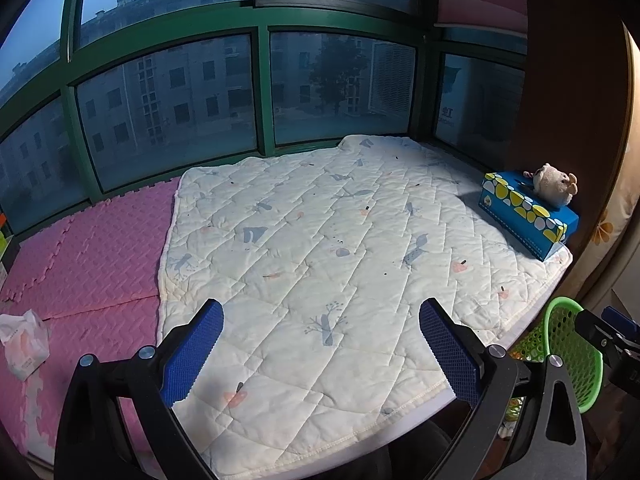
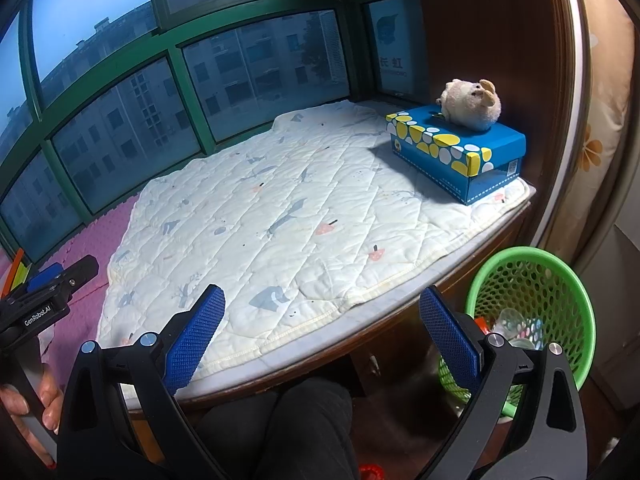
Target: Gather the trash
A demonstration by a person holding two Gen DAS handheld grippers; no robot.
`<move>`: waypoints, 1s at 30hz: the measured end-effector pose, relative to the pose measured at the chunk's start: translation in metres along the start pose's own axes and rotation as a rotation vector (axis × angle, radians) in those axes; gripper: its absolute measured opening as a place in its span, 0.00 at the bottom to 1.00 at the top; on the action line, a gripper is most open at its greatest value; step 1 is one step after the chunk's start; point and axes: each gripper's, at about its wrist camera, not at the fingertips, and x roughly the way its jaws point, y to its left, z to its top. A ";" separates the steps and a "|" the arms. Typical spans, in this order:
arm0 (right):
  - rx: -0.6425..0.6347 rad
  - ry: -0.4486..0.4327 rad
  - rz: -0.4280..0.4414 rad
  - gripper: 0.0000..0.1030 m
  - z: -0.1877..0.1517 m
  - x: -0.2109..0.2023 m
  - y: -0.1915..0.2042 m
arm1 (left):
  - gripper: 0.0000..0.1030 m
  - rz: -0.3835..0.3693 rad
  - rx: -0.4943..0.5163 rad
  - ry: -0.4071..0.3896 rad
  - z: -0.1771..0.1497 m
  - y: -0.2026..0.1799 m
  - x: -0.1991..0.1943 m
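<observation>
A crumpled white wrapper (image 1: 25, 343) lies on the pink foam mat (image 1: 92, 252) at the left edge of the left wrist view. My left gripper (image 1: 320, 354) is open over the front of the quilt (image 1: 320, 240), to the right of the wrapper, with nothing between its blue pads. A green mesh bin (image 2: 536, 320) stands on the floor below the sill's right end and holds clear plastic and other scraps. My right gripper (image 2: 320, 344) is open above the sill's front edge, just left of the bin, and holds nothing.
A blue tissue box (image 2: 460, 152) with a small plush toy (image 2: 472, 106) on top sits at the quilt's far right, against a wooden wall. Green-framed windows close off the back. A person's dark-clothed knee (image 2: 288, 424) is below the sill. Coloured sticks (image 2: 16, 272) stand at far left.
</observation>
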 end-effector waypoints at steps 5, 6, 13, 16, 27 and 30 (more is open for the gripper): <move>0.001 0.000 -0.001 0.94 0.000 0.000 0.000 | 0.92 0.004 0.000 0.001 0.000 -0.001 0.000; 0.002 0.000 0.000 0.94 0.000 0.000 0.000 | 0.92 0.006 -0.001 0.002 0.001 0.000 -0.001; -0.001 -0.001 -0.004 0.94 0.000 0.000 0.000 | 0.92 0.010 -0.001 0.004 0.002 -0.001 0.000; 0.000 0.000 -0.003 0.94 0.000 0.000 0.000 | 0.92 0.010 -0.003 0.005 0.001 -0.001 0.000; -0.014 -0.005 -0.021 0.94 0.000 -0.001 -0.001 | 0.92 0.016 -0.002 0.013 -0.001 0.000 0.003; -0.012 -0.004 -0.019 0.94 0.000 -0.001 -0.001 | 0.92 0.016 -0.003 0.016 -0.002 0.000 0.004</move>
